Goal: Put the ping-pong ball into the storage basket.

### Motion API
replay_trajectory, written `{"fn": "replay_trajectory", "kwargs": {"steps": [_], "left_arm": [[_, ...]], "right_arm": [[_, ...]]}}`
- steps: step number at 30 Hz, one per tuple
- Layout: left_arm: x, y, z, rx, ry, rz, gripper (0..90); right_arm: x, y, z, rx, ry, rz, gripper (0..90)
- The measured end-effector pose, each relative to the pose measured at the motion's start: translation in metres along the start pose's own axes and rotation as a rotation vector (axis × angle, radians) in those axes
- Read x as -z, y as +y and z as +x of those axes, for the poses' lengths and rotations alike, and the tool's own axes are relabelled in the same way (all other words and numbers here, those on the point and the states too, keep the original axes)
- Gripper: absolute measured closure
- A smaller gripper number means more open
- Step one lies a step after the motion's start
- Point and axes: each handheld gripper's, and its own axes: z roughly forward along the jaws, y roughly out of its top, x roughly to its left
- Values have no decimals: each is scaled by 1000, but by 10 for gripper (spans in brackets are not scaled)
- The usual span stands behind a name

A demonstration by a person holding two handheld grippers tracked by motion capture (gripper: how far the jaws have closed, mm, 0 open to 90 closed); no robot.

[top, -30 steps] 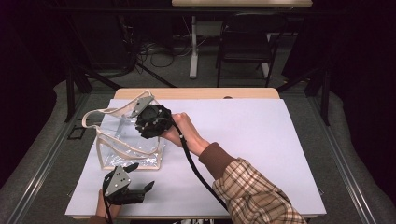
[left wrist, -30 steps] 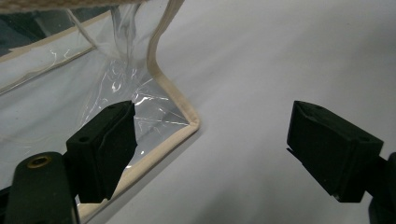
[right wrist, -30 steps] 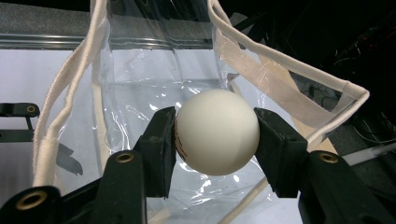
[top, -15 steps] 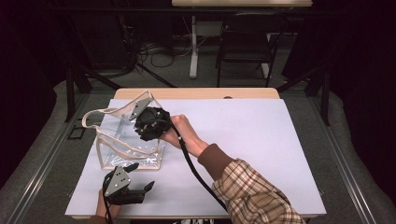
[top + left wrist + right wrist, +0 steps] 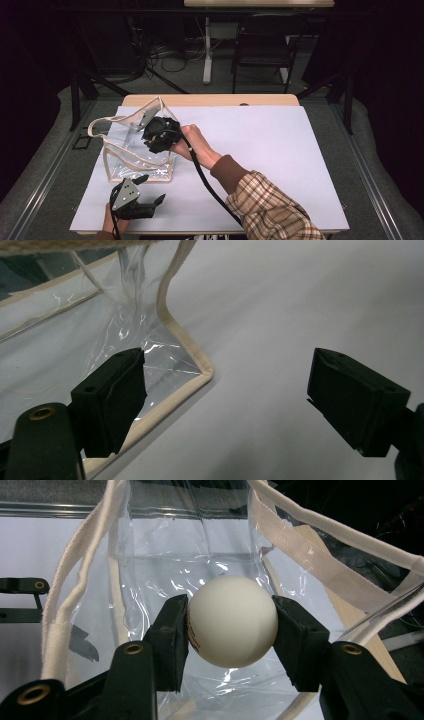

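White ball (image 5: 232,621) clamped in right tool (image 5: 231,625), over clear bag's (image 5: 135,150) mouth | left tool (image 5: 227,400) wide apart, beside bag corner | table (image 5: 280,150)

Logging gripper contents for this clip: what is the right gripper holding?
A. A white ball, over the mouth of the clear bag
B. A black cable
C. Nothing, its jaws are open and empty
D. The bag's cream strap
A. In the right gripper view the right gripper has its jaws pressed on both sides of a white ball, with the open clear bag just beyond it.
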Motion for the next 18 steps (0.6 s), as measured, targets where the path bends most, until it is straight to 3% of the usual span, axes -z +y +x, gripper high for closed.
{"fn": "replay_trajectory", "kwargs": {"steps": [18], "left_arm": [[0, 0, 0, -1, 0, 1, 160]], "right_arm": [[-8, -2, 2, -13, 29, 56, 507]]}}
